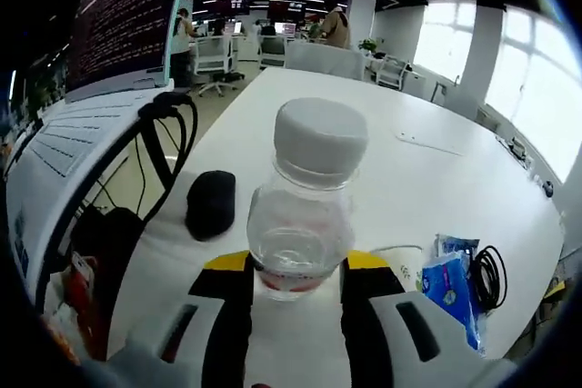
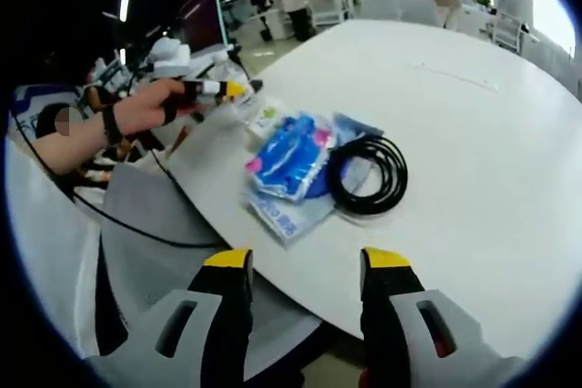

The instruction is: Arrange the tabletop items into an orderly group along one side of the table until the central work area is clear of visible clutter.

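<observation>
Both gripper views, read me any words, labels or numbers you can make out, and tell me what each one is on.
None can be read.
Monitor: rows of pale text, too small.
Clear bottle between the left gripper jaws: reddish label band, blurred.
Blue packets beside the black cable coil: printing too blurred.
White packet: green mark, unreadable.

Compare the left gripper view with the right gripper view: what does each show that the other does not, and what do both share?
Left gripper view alone: the left gripper shut on a clear bottle with a white cap, a black mouse beside it, and a monitor full of text.

Right gripper view alone: the right gripper open with nothing between its jaws, and a person's hand holding the left gripper.

Both: the white table, the blue packets and the coiled black cable near its edge.
</observation>
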Motion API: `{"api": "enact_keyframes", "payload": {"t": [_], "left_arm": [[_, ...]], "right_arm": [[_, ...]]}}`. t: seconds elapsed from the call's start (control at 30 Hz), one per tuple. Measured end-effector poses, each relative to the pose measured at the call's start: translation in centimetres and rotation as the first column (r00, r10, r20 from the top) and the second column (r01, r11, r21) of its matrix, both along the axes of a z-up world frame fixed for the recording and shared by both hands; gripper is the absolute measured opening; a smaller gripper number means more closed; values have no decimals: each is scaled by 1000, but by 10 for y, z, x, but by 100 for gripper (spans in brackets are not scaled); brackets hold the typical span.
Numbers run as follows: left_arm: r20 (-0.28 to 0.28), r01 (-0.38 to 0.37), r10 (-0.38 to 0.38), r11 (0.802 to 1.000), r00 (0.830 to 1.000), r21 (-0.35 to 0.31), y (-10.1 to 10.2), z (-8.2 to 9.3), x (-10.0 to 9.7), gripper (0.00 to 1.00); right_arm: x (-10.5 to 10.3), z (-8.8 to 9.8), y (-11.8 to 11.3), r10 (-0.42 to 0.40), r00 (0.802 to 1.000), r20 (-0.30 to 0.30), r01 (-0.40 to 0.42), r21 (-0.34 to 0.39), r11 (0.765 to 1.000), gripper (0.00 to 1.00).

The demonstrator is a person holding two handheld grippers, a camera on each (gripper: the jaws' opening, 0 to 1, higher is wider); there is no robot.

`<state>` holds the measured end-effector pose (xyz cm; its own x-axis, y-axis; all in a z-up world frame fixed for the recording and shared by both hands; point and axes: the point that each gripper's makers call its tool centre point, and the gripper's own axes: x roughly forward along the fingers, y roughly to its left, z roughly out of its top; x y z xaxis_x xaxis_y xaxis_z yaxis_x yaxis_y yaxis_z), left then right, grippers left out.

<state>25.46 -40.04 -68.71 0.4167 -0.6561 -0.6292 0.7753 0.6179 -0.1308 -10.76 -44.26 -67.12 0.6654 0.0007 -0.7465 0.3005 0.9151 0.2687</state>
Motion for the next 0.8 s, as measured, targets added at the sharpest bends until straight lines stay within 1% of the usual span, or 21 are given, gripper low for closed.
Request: {"api": "enact_keyframes", "payload": {"t": [0.17, 0.23, 0.37, 0.47, 0.6, 0.8], "left_arm": [[-41, -13, 12, 1000, 999, -18, -3, -2, 3, 38], [-48, -13, 12, 1000, 999, -18, -4, -3, 3, 38], [-47, -8, 7, 1000, 999, -16, -3, -2, 2, 38], [-52, -18, 16, 999, 999, -44, 1, 3, 0, 38], [-42, -16, 13, 998, 999, -62, 4, 10, -2, 39], [-40, -32, 28, 996, 999, -82, 17, 17, -9, 40]], "right_arm": [[0, 0, -2, 5, 1000, -2, -5, -2, 1000, 46], [0, 0, -2, 6, 1000, 0, -6, -1, 1000, 46], [1, -1, -2, 9, 1000, 0, -9, 1, 1000, 46], [2, -1, -1, 9, 1000, 1, -9, 2, 1000, 46], [3, -3, 1, 10, 1000, 4, -10, 8, 1000, 46], [4, -4, 3, 3, 1000, 12, -3, 13, 1000, 46]]}}
